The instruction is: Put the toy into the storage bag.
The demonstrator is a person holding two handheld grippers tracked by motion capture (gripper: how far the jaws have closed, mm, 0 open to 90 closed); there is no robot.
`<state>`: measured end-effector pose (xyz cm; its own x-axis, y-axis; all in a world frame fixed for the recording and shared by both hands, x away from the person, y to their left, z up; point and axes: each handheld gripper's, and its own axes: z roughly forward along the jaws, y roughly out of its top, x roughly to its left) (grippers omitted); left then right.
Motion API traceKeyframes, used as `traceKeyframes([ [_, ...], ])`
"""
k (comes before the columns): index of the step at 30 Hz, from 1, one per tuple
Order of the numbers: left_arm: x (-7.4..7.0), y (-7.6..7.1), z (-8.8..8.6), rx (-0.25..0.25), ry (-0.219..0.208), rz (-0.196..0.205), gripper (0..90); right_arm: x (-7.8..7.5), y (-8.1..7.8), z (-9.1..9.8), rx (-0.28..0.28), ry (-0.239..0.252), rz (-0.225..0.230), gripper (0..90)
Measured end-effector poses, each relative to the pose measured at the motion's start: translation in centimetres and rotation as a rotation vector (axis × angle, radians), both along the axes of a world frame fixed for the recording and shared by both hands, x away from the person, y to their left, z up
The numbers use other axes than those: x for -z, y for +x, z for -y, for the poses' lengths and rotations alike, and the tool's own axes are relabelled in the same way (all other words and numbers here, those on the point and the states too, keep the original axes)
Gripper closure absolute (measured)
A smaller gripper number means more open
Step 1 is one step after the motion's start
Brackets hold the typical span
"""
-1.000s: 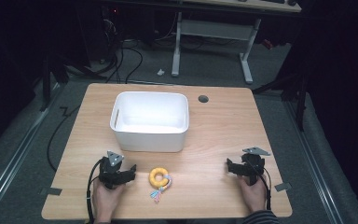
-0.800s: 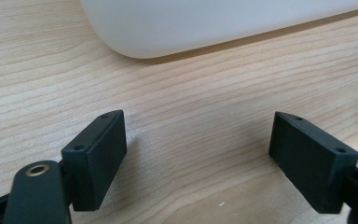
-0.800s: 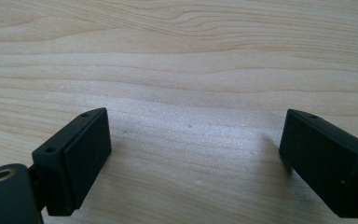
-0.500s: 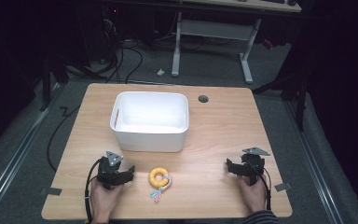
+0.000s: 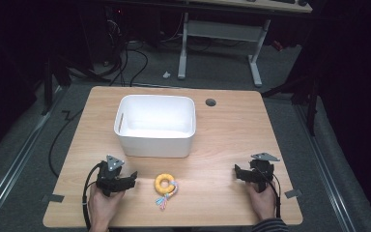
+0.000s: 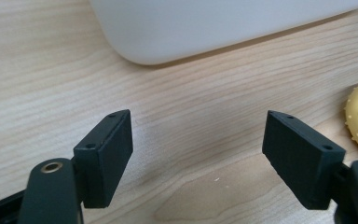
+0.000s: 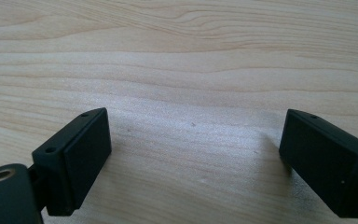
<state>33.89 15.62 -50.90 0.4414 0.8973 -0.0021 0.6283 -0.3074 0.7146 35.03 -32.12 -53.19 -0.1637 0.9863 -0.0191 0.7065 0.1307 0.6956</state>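
Slightly narrowed since a second ago, the left gripper [image 5: 130,178] jaws gape empty beside the yellow ring toy [image 5: 164,183] on the worktop [image 5: 232,130], while the right gripper [image 5: 237,172] stands open, well apart.

Just right of my left hand-held gripper [image 5: 131,180], whose jaws are matte black, I see a yellow ring toy [image 5: 164,182] with a knobbly dotted surface and a pastel pink-and-blue rope tail. Ahead sits a plain white bin [image 5: 155,126]. Beneath my black right hand-held gripper [image 5: 237,174], the table [image 5: 232,130] shows pale, wavy wood grain.
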Motion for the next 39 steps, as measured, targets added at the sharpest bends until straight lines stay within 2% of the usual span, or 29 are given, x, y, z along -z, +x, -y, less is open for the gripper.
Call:
traceKeyframes([
  [8, -1.2, -0.4, 0.7, 0.035, 0.018, 0.003, 25.4, 0.0, 0.0, 0.0, -0.001, -0.002, 0.000, 8.6],
  [14, -2.0, -0.2, 1.5, 0.070, 0.033, -0.021, 26.1, 0.0, 0.0, 0.0, 0.000, -0.001, 0.002, 8.6],
  [22, -3.0, -0.2, 2.6, 0.112, 0.021, -0.030, 28.7, 0.0, 0.0, -0.1, -0.002, -0.002, 0.003, 8.6],
  [26, -3.3, -0.1, 3.7, 0.160, 0.041, -0.063, 30.2, 0.0, -0.1, -0.1, -0.002, 0.000, 0.004, 8.6],
  [28, -3.4, -0.1, 4.2, 0.173, 0.057, -0.061, 30.1, 0.0, -0.1, -0.1, -0.001, 0.000, 0.004, 8.6],
  [35, -3.9, 0.0, 5.4, 0.209, 0.072, -0.073, 31.0, 0.0, -0.1, -0.1, -0.003, 0.001, 0.003, 8.6],
  [39, -4.2, 0.0, 6.3, 0.233, 0.104, -0.084, 32.5, 0.0, -0.1, -0.1, -0.004, 0.002, 0.003, 8.6],
])
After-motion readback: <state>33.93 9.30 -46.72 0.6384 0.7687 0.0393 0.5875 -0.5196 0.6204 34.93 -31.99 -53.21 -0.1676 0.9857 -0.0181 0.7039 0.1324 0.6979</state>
